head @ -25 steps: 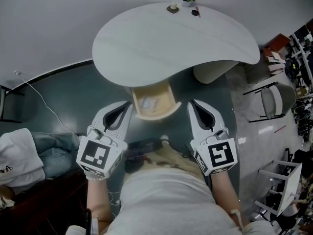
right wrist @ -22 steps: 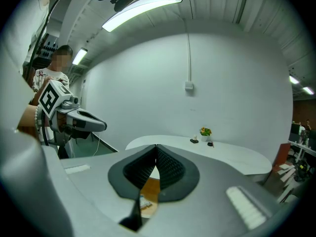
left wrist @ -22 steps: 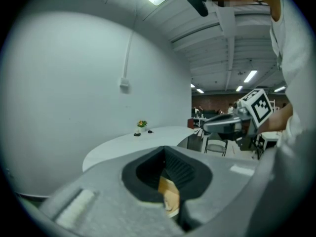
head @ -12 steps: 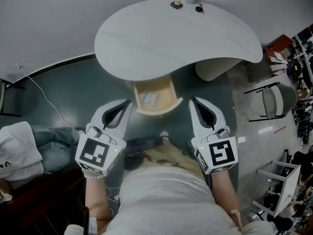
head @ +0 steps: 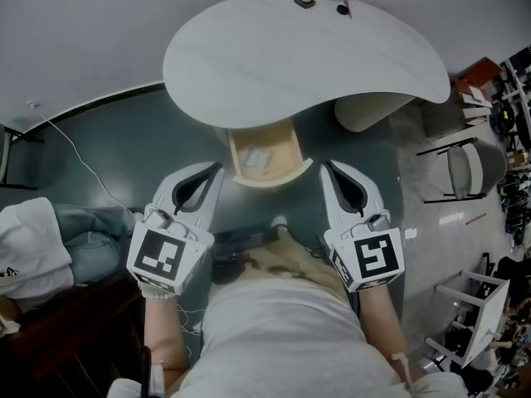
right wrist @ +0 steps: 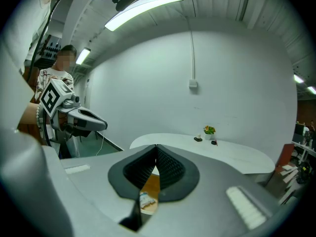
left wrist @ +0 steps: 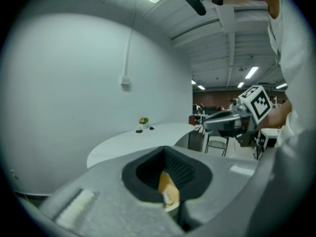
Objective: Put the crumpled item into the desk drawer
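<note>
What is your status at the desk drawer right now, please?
Left claw shut, empty; right claw shut, empty. Crumpled item lying inside the open drawer under the desk. Nothing between claws and drawer.

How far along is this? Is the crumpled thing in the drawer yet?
Done: the crumpled item lies inside the open desk drawer. In hand: nothing; left gripper and right gripper are shut and empty, short of the drawer. Left: perhaps closing the drawer.
</note>
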### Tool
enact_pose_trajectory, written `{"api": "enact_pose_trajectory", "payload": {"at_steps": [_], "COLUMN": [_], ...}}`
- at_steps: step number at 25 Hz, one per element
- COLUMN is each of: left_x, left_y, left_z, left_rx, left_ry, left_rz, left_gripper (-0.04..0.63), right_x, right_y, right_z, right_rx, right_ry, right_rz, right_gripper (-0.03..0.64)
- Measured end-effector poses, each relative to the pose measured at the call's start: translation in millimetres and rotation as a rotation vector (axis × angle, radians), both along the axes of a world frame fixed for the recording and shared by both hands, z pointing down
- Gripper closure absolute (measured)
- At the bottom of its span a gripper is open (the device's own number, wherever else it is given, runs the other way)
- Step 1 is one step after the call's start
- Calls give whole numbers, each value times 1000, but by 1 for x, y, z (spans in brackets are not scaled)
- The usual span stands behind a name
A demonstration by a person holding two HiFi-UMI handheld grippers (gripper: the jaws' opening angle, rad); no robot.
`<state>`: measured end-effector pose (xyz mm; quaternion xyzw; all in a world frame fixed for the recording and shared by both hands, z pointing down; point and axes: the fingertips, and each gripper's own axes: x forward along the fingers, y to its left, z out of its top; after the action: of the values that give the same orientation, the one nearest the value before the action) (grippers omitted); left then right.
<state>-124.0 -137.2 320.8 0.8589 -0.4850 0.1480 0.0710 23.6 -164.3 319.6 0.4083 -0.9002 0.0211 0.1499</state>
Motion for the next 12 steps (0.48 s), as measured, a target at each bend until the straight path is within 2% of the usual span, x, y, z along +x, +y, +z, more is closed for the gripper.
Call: {"api": "enact_pose_trajectory", "payload": {"at_steps": [12], "left_x": [8], "left_y": [3], "left_z": [4], "left_rx": [-31], "left_ry": [14], "left_rz": [-4], "left_gripper": [598], "right_x": [3], "right_y": [1], "right_z": [2], "right_rx": [-5], "right_ry": [1], "right_rz": [-4], "right_gripper": [612]}}
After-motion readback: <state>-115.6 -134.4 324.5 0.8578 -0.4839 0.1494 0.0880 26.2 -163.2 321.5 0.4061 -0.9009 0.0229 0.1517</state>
